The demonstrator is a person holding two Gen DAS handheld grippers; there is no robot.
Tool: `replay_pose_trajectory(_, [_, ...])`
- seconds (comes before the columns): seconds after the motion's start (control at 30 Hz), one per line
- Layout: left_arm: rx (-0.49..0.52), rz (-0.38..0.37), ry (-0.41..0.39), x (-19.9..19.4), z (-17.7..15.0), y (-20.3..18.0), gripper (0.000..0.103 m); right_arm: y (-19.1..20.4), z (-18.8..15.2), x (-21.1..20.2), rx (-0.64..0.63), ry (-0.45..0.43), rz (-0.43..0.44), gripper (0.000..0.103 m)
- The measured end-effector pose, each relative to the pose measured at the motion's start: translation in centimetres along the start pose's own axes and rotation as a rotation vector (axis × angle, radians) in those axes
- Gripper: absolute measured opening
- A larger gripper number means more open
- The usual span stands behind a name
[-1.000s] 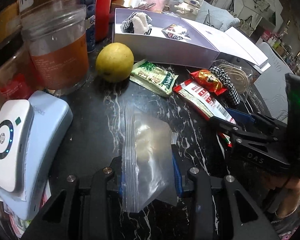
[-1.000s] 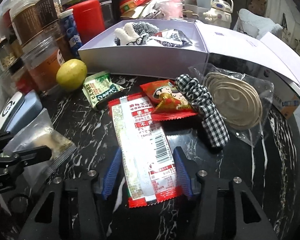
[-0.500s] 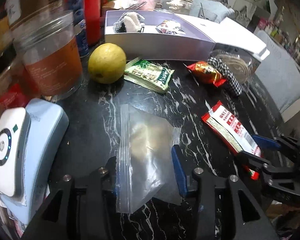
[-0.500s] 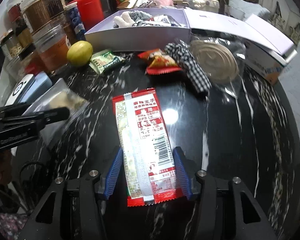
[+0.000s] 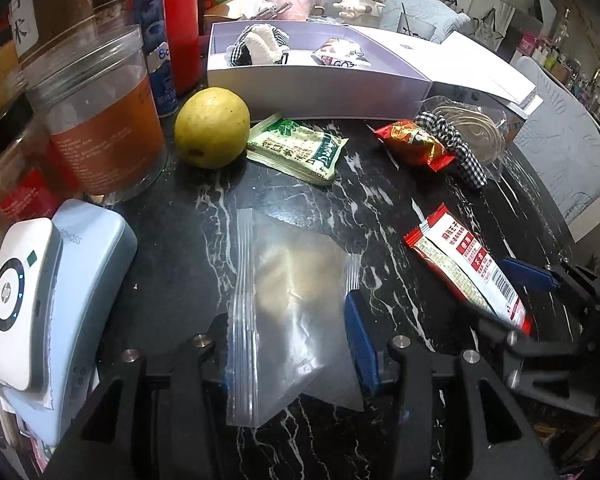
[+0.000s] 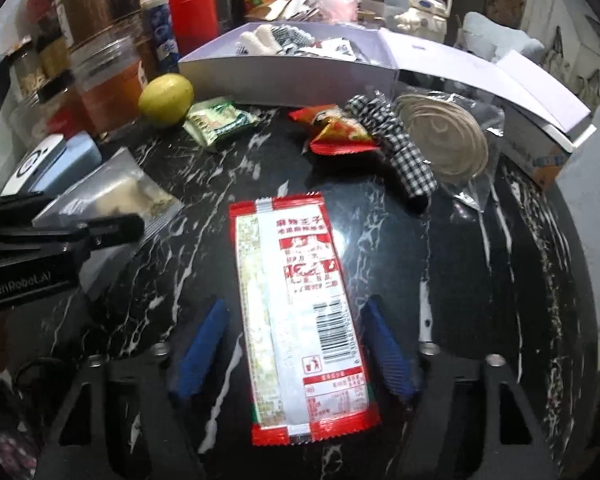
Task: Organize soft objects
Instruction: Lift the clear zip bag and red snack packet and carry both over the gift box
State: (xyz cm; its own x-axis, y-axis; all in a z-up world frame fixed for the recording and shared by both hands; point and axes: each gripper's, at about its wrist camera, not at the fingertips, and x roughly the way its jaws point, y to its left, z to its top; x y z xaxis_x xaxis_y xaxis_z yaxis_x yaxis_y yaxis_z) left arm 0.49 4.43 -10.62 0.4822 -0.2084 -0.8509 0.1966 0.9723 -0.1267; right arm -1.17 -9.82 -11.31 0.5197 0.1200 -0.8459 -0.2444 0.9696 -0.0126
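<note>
Left hand-held gripper point(image 5: 296, 344) opening around clear zip bag point(image 5: 288, 300) (contents blurred), left pad hidden

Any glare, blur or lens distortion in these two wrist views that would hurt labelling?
Left wrist view: sharp at centre; the zip bag catches a soft sheen; fisheye bends the white box and darkens the corners. Right wrist view: softer, small print on the red snack packet smeared; a glare patch on the marble table beside it; jars at the left edge bow inward.
</note>
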Motion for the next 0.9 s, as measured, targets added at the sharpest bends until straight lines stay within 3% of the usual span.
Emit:
replay_pose_trajectory(0.17, [0.008, 0.003, -0.002, 0.2, 0.3, -0.1, 0.045, -0.3, 0.2, 0.0, -0.004, -0.026, 0.006, 0.051])
replay_pose_trajectory(0.27, [-0.021, -0.036, -0.018, 0.0, 0.0, 0.3, 0.045, -0.4, 0.1, 0.0, 0.005, -0.037, 0.011, 0.049])
replay_pose_trajectory(0.37, [-0.05, -0.058, -0.026, -0.2, -0.2, 0.6, 0.038, -0.8, -0.1, -0.2, 0.034, -0.045, 0.033, 0.047])
replay_pose_trajectory(0.57, [-0.073, -0.113, -0.028, -1.0, -1.1, 0.4, 0.033, -1.7, -0.9, -1.0, 0.088, -0.047, 0.109, 0.046])
replay_pose_trajectory(0.9, [-0.031, -0.112, -0.088, -4.3, -1.9, -1.6, 0.033, -2.0, -2.4, -3.6, 0.1, -0.102, 0.105, 0.045])
